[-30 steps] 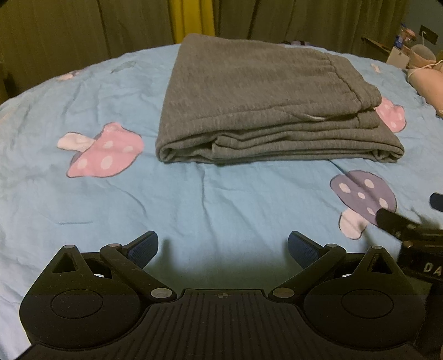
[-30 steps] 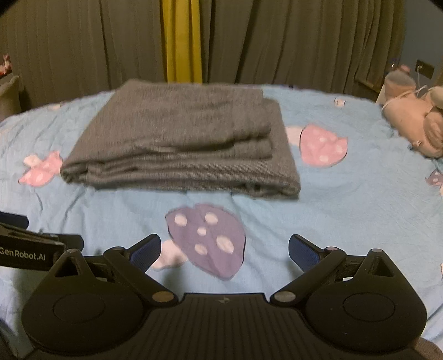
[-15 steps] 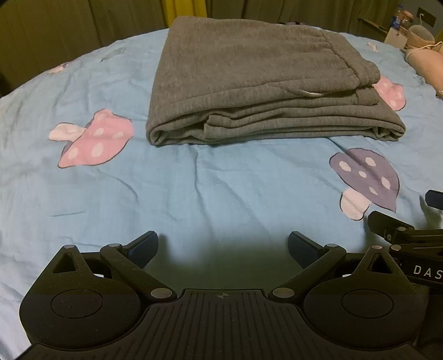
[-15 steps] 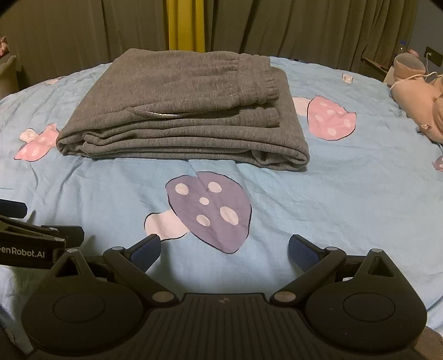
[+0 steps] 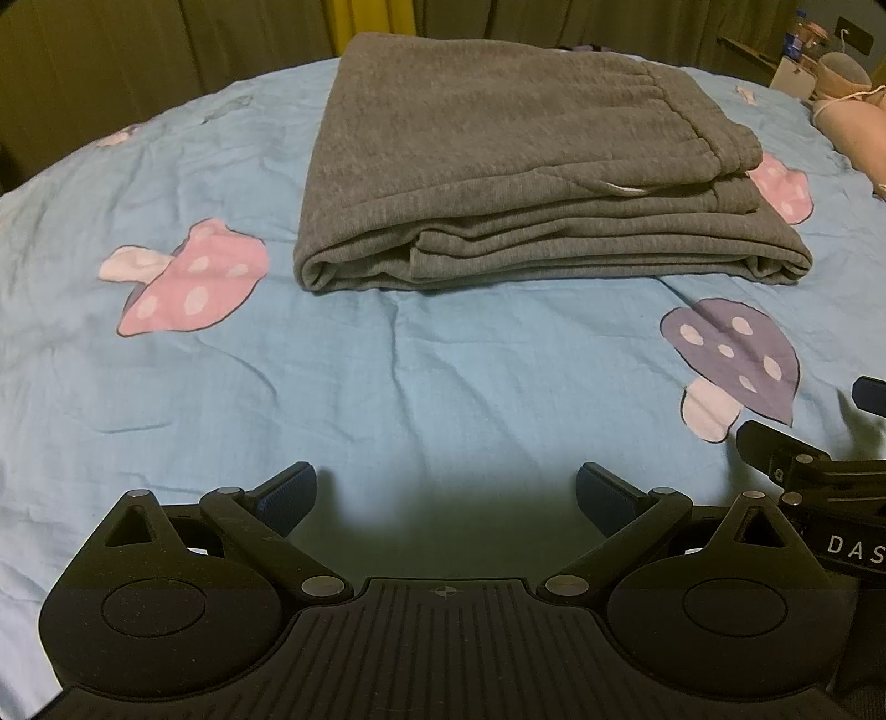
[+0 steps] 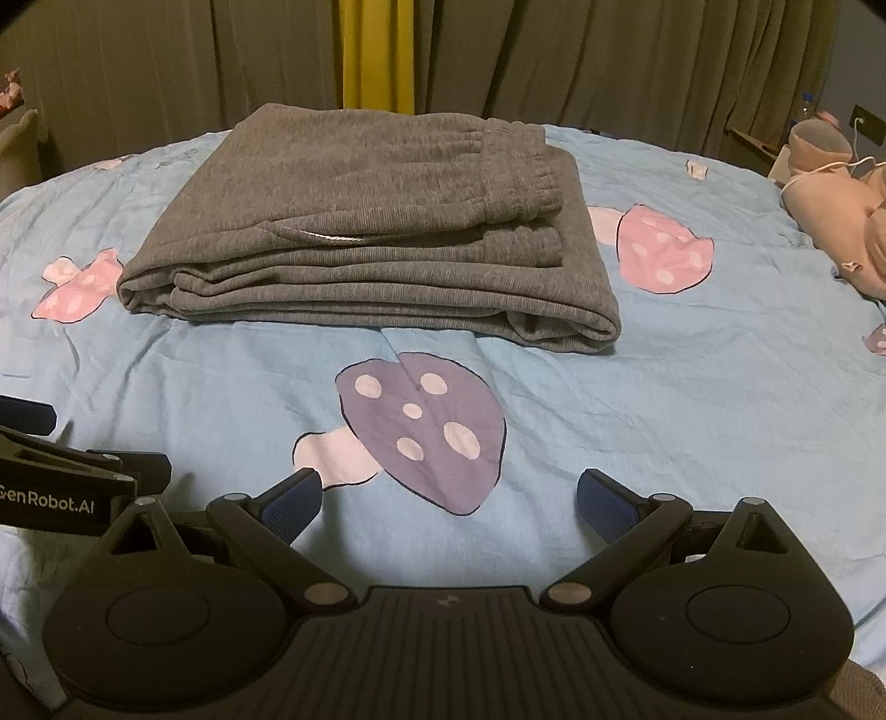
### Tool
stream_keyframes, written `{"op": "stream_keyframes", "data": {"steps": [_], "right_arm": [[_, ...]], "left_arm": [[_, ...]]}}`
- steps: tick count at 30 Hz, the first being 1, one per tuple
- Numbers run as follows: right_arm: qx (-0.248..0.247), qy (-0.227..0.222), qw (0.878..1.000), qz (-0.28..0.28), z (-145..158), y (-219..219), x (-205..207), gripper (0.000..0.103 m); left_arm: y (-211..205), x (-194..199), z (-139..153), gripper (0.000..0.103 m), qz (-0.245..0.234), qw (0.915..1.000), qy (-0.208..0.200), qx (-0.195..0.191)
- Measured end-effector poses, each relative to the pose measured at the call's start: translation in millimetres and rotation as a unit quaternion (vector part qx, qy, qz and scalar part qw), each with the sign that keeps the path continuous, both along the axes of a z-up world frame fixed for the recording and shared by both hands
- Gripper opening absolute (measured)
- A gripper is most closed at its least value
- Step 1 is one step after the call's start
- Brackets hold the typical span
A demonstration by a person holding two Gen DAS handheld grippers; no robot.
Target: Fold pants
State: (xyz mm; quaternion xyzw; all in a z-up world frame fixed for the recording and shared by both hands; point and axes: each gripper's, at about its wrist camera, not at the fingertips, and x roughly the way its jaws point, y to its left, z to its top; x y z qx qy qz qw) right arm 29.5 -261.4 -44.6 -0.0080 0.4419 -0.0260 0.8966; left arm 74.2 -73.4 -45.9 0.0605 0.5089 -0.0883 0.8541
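Grey pants (image 5: 498, 177) lie folded in a thick rectangular stack on the blue mushroom-print bedsheet (image 5: 387, 387), waistband on top at the right. The right wrist view shows the same pants (image 6: 376, 232) ahead and slightly left. My left gripper (image 5: 446, 490) is open with nothing between its blue pads, well short of the stack's near edge. My right gripper (image 6: 448, 493) is open too, hovering over a purple mushroom print (image 6: 426, 432), apart from the pants. Each gripper shows at the edge of the other's view.
A pink plush toy (image 6: 841, 216) lies at the bed's right side. Dark curtains with a yellow strip (image 6: 376, 55) hang behind the bed. A shelf with small items (image 5: 803, 50) stands at the far right. Bare sheet surrounds the stack.
Both grippers have tilted and drawn slightly nearer, so the pants look larger and lower in both views. The pants have not moved and both grippers stayed open.
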Motion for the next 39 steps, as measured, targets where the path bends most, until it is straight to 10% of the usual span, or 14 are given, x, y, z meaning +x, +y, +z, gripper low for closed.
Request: {"op": "stream_keyframes", "data": {"steps": [39], "right_arm": [[-0.009, -0.016, 1.000, 0.006, 4.6, 4.2, -1.9, 0.099]], "left_arm": [[5.9, -1.7, 4.9, 0.103, 0.003, 0.9999, -0.010, -0.012]]}}
